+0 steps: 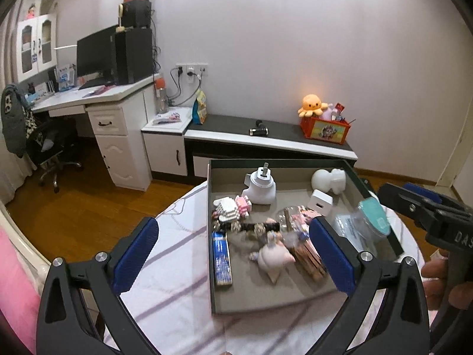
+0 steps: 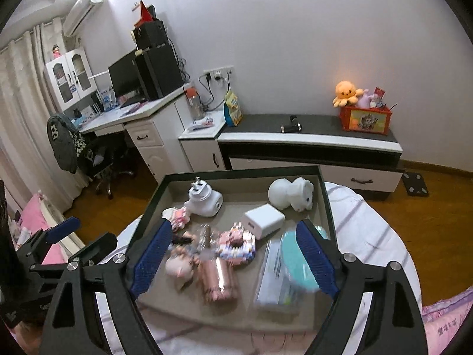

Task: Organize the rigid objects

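Note:
A dark-rimmed tray [image 1: 210,236] with a grey floor lies on the round table and holds small rigid things. Among them are a white plug adapter [image 1: 260,185], a white figurine [image 1: 328,179], a white charger cube [image 1: 320,202], a blue box [image 1: 221,259] and a bagged teal pouch [image 1: 374,219]. My left gripper [image 1: 233,227] hovers open over the tray's near left part, holding nothing. My right gripper [image 2: 233,227] is open above the tray's near side. The teal pouch [image 2: 295,260] lies blurred by its right finger, not pinched. A hand holds the right gripper [image 1: 396,190] at the tray's right edge.
The table wears a white cloth with purple stripes [image 1: 177,266]. Beyond it are wooden floor, a low black-topped cabinet [image 1: 266,139] with an orange toy box [image 1: 325,130], and a desk with a monitor [image 1: 97,56]. Pink bedding [image 1: 14,281] is at the near left.

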`<state>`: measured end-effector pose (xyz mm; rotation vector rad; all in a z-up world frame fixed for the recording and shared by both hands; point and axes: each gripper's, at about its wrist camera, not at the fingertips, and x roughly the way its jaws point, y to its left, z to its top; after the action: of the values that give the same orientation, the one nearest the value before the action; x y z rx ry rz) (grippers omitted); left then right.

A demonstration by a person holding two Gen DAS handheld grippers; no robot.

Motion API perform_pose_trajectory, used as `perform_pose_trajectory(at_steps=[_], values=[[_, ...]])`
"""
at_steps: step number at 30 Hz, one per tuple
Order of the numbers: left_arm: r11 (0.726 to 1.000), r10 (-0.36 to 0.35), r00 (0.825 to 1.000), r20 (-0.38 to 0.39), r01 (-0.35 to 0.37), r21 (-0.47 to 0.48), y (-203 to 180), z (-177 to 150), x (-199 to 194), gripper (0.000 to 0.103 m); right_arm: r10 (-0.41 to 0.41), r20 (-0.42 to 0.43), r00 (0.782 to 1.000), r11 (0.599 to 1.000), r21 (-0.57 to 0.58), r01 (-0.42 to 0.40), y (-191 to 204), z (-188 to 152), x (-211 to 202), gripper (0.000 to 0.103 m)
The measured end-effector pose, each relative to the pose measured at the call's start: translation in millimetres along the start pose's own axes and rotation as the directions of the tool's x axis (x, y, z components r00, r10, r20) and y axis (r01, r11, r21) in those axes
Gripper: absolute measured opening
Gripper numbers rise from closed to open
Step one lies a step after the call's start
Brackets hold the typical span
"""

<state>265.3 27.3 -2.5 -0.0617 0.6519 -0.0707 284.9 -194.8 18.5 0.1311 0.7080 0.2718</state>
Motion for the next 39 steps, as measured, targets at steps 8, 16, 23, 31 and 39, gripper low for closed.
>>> perform_pose_trajectory(at_steps=[8, 16, 23, 31, 39], values=[[1.0, 0.001, 0.998, 0.067, 0.0, -0.015, -4, -28, -68, 0.103, -0.055, 0.07, 0.996, 0.998, 0.033, 0.053, 2, -44, -74, 0.087], [1.0, 0.005, 0.996, 0.088, -0.003, -0.019, -17, -61, -116, 0.103, -0.07, 0.096, 0.993, 0.997, 0.022, 0.068, 10, -80, -116, 0.087], [1.0, 0.015, 0.994, 0.11, -0.013, -0.022, -26, -89, -150, 0.103, -0.06, 0.127, 0.99, 0.998, -0.008, 0.061, 20, -104, -146, 0.087], [0.999, 0.025, 0.99, 0.139, -0.021, -0.033, -29, -116, -189, 0.103, -0.065, 0.166, 0.984, 0.997, -0.017, 0.069, 31, -133, -180, 0.087], [1.0, 0.024, 0.984, 0.178, -0.024, -0.004, -36, -129, -209, 0.103, -0.086, 0.208, 0.974, 0.996, -0.014, 0.091, 41, -143, -195, 0.087]])
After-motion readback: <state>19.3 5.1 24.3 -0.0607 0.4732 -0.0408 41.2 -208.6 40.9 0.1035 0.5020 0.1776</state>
